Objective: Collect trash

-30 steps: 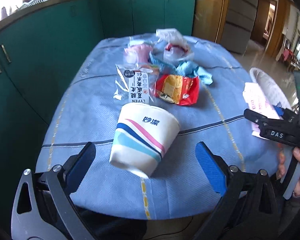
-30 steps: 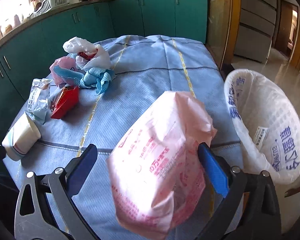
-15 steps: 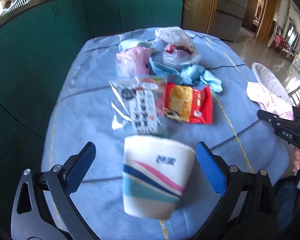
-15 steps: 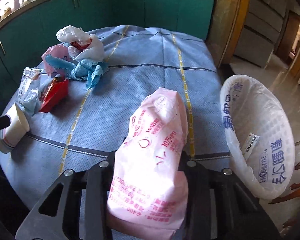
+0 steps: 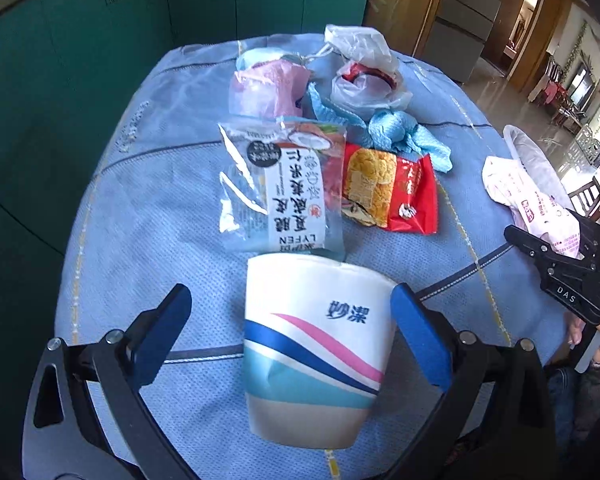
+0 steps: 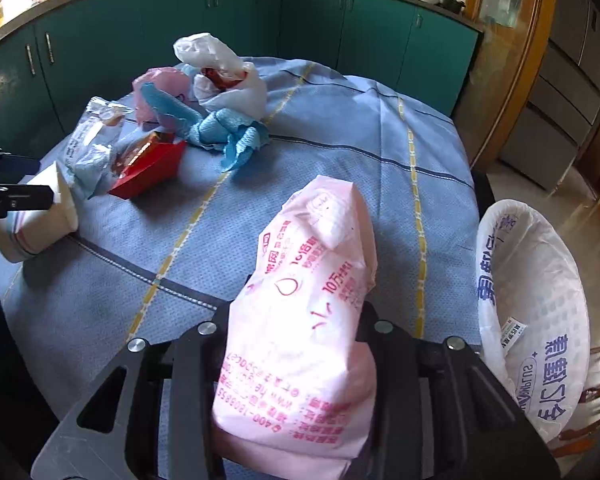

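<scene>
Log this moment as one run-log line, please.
left gripper: open around paper cup | right gripper: shut on pink pack | lined bin: beside table, right

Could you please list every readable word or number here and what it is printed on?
"妙潔" on the paper cup.
"LYFEN" on the clear wrapper.
"DAS" on the right gripper.
"400-1800855" on the pink packet; the rest is too distorted to read.
Bin liner print: unreadable.

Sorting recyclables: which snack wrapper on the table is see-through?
The clear wrapper with the white label; the red wrapper beside it is opaque.
</scene>
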`<state>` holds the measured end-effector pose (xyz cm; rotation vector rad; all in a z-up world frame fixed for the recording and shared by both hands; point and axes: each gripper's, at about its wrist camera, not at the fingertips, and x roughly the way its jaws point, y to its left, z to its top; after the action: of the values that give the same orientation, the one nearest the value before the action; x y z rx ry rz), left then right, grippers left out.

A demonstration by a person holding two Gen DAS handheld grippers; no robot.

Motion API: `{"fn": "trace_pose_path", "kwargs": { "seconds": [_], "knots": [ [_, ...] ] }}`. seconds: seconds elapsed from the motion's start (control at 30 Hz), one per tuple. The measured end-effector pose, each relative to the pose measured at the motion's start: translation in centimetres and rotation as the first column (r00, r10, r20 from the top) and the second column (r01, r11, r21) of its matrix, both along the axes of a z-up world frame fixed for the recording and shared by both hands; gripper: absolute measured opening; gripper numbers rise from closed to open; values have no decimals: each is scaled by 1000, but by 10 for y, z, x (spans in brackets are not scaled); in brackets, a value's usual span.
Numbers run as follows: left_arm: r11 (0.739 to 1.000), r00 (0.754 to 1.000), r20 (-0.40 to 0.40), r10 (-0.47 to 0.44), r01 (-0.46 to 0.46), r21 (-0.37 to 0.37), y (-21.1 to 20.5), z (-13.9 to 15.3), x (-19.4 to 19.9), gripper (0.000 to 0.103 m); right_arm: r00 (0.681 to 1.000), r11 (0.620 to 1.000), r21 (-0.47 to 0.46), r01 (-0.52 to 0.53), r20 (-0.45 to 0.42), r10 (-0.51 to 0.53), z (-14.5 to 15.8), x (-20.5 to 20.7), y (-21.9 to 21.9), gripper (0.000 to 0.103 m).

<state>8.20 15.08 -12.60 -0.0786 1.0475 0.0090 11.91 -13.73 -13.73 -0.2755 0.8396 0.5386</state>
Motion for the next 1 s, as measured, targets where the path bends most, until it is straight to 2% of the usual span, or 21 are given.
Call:
{"fn": "trace_pose_path", "kwargs": {
  "seconds": [0.07, 0.1, 0.2, 0.3, 0.4, 0.53, 0.73, 0.8, 0.83, 0.9, 0.93, 1.0],
  "knots": [
    [1000, 1000, -14, -9, 9, -14, -2, -4, 1, 100, 999, 1000, 17, -3, -37, 4, -1, 2, -3, 68],
    [1000, 1000, -16, -11, 11, -19, -3, -4, 0, 100, 999, 1000, 14, 2, -49, -2, -2, 2, -4, 71],
    [999, 999, -27, -23, 22, -39, -8, -5, -1, 99, 999, 1000, 7, 15, -47, -15, -1, 1, -6, 75],
    [994, 997, -33, -64, 61, -94, -17, -5, -2, 99, 998, 999, 23, 33, -46, -32, 0, 1, -9, 79],
    [993, 995, -51, -89, 85, -76, -27, -9, -1, 100, 998, 998, 47, 53, -47, -50, 6, 0, -14, 79],
    [994, 994, -70, -87, 81, -77, -27, -12, 0, 99, 997, 995, 65, 69, -25, -68, 16, -1, -17, 87],
    [993, 992, -90, -94, 88, -73, -25, -17, -4, 97, 995, 995, 71, 67, -75, -62, 6, 5, -14, 87],
    [994, 991, -88, -98, 92, -67, -25, -17, -6, 85, 995, 997, 56, 56, -82, -51, 2, 4, -9, 87],
    [994, 992, -83, -98, 92, -65, -25, -15, -8, 83, 996, 997, 58, 41, -85, -36, 2, 3, -7, 87],
    [992, 992, -81, -97, 91, -83, -24, -14, -10, 81, 997, 998, 58, 25, -81, -20, 3, 0, -4, 77],
    [992, 992, -80, -98, 91, -92, -23, -14, -11, 81, 997, 999, 47, 19, -81, -15, 3, -2, -2, 62],
    [990, 993, -72, -97, 89, -108, -23, -12, -14, 78, 996, 999, 41, 14, -84, -11, 4, -3, -2, 47]
  ]
}}
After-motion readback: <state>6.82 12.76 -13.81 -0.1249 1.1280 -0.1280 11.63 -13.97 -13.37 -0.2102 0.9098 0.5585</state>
